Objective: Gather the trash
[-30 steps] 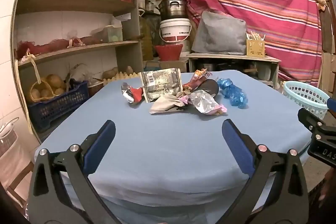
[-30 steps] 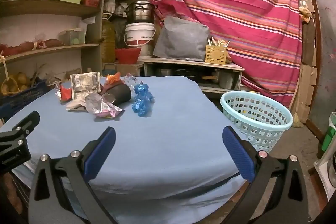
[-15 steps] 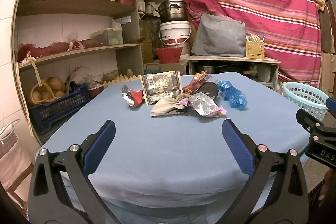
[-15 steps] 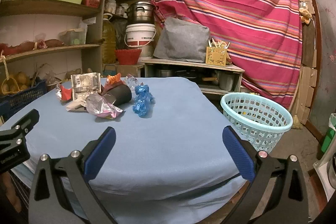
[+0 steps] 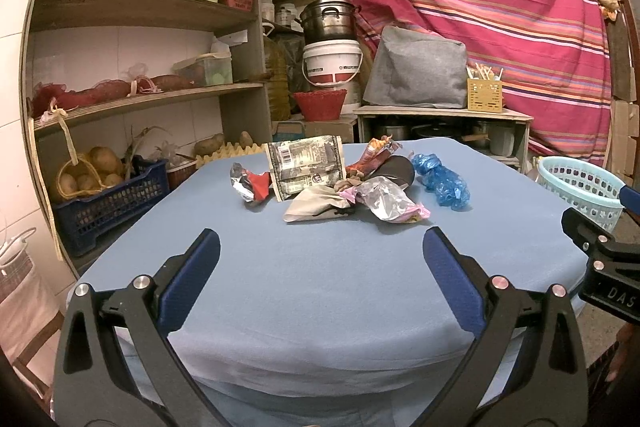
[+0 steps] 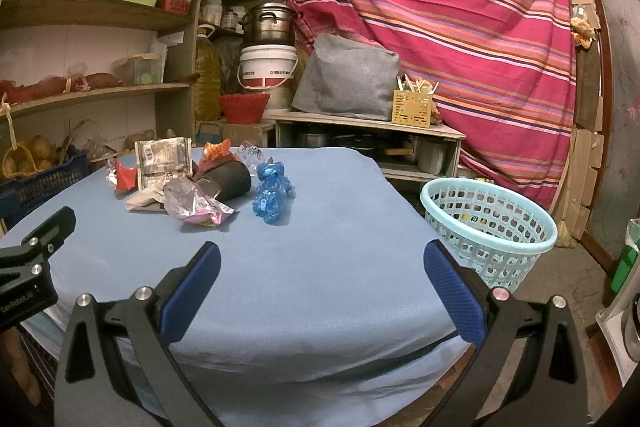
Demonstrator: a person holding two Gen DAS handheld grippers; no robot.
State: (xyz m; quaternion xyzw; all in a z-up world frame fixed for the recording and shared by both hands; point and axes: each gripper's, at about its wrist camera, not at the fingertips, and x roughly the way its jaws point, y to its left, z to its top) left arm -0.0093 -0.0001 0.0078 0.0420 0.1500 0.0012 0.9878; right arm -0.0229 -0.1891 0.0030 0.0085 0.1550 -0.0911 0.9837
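Right now both tools hang over the near edge of the table, and neither has anything in it. The left gripper (image 5: 320, 255) has its blue pads spread wide with only bare cloth between them, and the right gripper (image 6: 320, 267) is spread just the same, pointed a little more toward the open floor side.

Further out, on the blue-covered table (image 5: 320, 287), the trash sits in one loose cluster toward the far end, well apart from both tools. I can make out a crumpled foil-and-red wrapper (image 5: 250, 185) on the left, a printed packet (image 5: 306, 167) standing nearly upright behind it, a beige scrap (image 5: 316, 205) lying flat in front, a pink and silver wrapper (image 5: 390, 205), a dark round thing (image 6: 230, 179) with an orange wrapper (image 6: 216, 151) poking up behind it, and a blue crumpled plastic piece (image 6: 272, 195) on the right edge of the heap.

Beyond the table's right side, on the floor, stands the pale blue basket (image 6: 488, 223). Through its holes I can't tell for certain whether anything lies inside.

By my reckoning the collecting has hardly begun: the whole pile looks untouched, and every piece remains to be carried over to that basket.
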